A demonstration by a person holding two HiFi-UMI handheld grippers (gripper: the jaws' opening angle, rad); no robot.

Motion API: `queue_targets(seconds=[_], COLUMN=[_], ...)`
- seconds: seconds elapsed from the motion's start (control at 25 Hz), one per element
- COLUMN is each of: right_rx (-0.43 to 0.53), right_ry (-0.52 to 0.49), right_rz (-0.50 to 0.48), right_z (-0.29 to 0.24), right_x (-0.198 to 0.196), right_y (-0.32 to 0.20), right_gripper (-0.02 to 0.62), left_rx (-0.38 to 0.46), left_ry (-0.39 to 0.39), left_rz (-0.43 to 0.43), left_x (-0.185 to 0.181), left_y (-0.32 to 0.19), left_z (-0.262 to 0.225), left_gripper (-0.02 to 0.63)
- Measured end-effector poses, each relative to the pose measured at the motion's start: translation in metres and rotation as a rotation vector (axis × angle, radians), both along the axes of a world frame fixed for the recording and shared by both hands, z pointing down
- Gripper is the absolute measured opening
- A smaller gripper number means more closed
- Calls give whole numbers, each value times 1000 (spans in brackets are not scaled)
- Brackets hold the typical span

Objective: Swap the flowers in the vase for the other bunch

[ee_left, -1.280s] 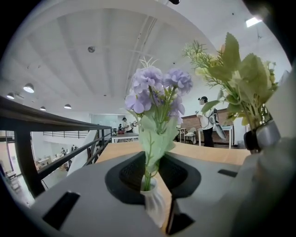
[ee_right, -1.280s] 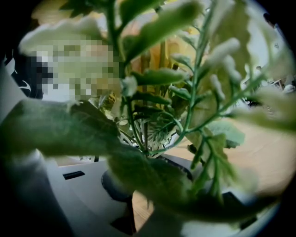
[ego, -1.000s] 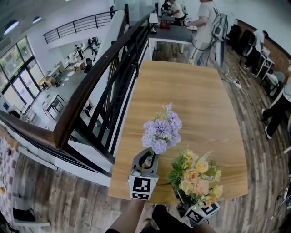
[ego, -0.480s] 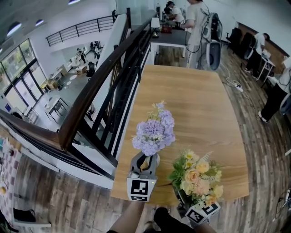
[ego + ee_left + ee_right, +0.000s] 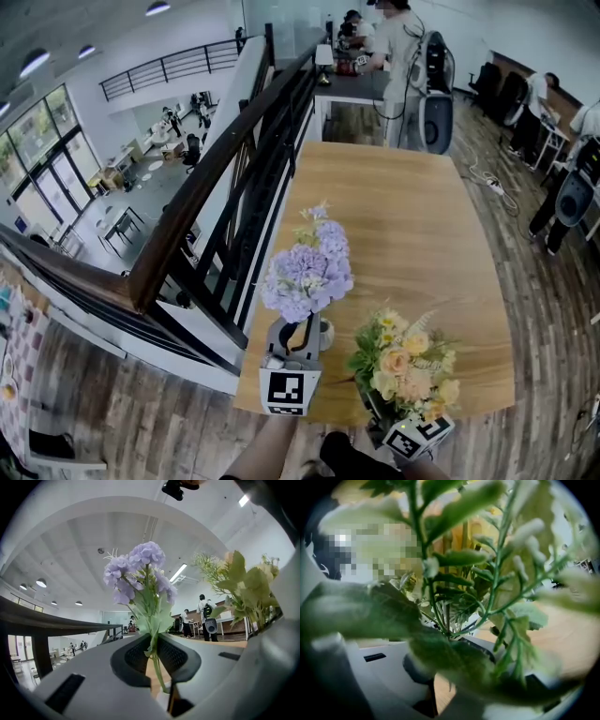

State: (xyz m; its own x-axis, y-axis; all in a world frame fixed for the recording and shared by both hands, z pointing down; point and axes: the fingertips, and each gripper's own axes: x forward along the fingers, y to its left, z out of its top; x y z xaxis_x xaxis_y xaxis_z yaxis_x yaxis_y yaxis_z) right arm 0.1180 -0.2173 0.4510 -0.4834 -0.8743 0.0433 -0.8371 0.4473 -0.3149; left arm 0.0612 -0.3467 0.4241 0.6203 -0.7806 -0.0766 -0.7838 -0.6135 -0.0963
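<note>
A purple bunch (image 5: 307,272) (image 5: 140,569) stands upright with its thin green stems pinched between my left gripper's (image 5: 302,336) (image 5: 152,645) pads. Those jaws have just been closing on the stems. A small white vase (image 5: 325,335) shows just right of that gripper, near the table's front left corner; the stem ends are hidden. My right gripper (image 5: 380,412) (image 5: 450,644) is shut on the stems of a yellow and peach bunch (image 5: 405,361) (image 5: 454,597), held upright at the table's front edge. That bunch's leaves (image 5: 243,588) fill the right gripper view.
The long wooden table (image 5: 403,206) runs away from me. A dark railing (image 5: 216,178) lines its left side over a drop to a lower floor. People stand at a desk (image 5: 361,75) beyond the far end and along the right wall.
The left gripper has risen with the purple bunch, whose blooms now sit closer to the camera and further left. The right gripper and the yellow bunch have stayed put.
</note>
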Motion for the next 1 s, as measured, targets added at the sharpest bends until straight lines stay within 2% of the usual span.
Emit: queue_targets(seconds=[0.44, 0.56, 1.0], right_rx=[-6, -8, 20], right_ry=[-7, -8, -5], right_rz=[3, 1, 4], right_z=[2, 1, -6], right_x=[-2, -3, -21], right_y=[2, 3, 0], right_gripper=[55, 55, 55], left_rx=[35, 40, 74], left_ry=[26, 53, 77], left_rz=[-10, -10, -28], left_x=[-7, -7, -35], left_y=[4, 6, 6], left_z=[-16, -23, -39], left_gripper=[40, 40, 38])
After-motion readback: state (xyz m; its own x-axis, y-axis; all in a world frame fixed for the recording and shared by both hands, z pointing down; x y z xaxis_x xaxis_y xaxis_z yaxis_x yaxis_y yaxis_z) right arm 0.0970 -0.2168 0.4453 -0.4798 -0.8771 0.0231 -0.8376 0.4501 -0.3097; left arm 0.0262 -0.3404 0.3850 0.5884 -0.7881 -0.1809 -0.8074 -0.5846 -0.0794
